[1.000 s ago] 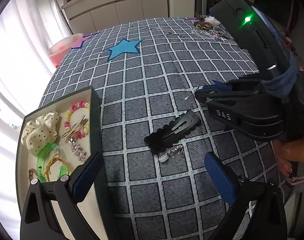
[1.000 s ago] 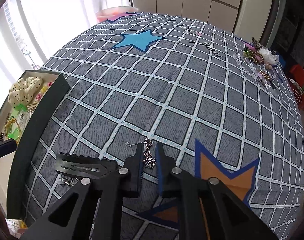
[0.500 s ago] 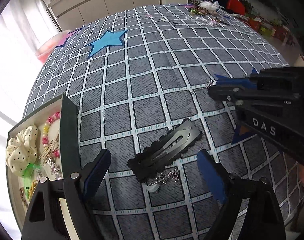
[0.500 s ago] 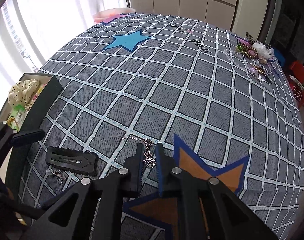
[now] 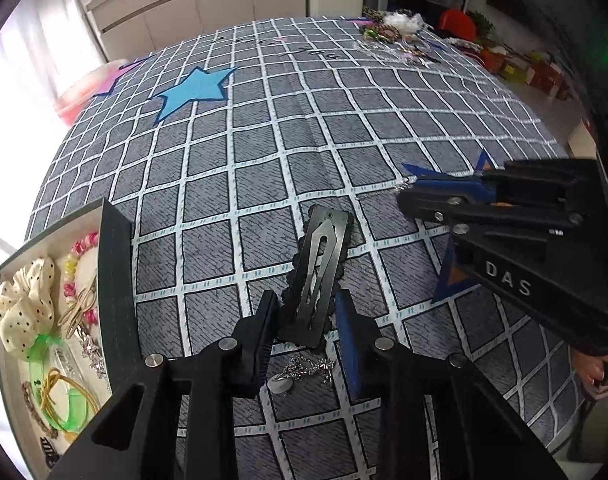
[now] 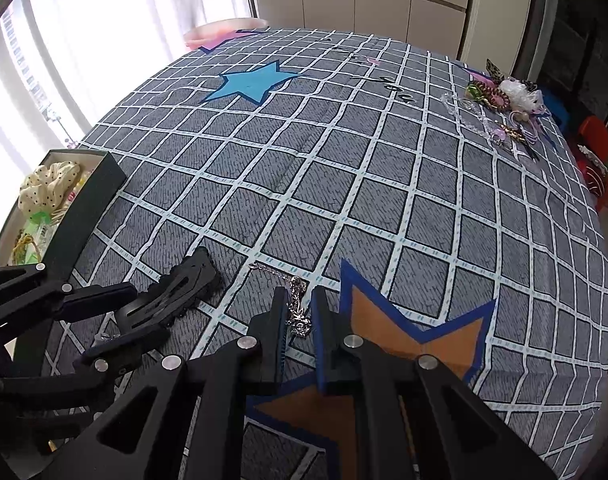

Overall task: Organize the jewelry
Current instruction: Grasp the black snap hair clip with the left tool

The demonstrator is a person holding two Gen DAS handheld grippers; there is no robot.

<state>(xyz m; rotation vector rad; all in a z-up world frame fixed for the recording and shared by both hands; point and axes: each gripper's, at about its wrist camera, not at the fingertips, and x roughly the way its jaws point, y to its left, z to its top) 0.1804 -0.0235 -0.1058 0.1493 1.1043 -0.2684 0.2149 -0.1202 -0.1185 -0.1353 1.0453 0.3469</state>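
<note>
A black hair clip (image 5: 318,272) lies on the grey checked cloth. My left gripper (image 5: 306,312) has closed around its near end, with the fingers (image 5: 264,328) at the clip's two sides. The clip also shows in the right wrist view (image 6: 176,292). A small silver chain piece (image 5: 304,370) lies under the left gripper. My right gripper (image 6: 298,320) is shut on a silver pendant necklace (image 6: 298,314), whose chain trails onto the cloth. It also shows in the left wrist view (image 5: 420,190).
A dark box (image 5: 114,280) at the left holds a dotted scrunchie (image 5: 22,304), a bead bracelet and hair ties. A pile of jewelry (image 6: 500,100) lies at the far right. A pink bowl (image 6: 224,32) stands at the far edge.
My left gripper has moved forward over the hair clip and narrowed from wide open to closed on its near end. My right gripper has kept hold of the necklace and shifted slightly right.
</note>
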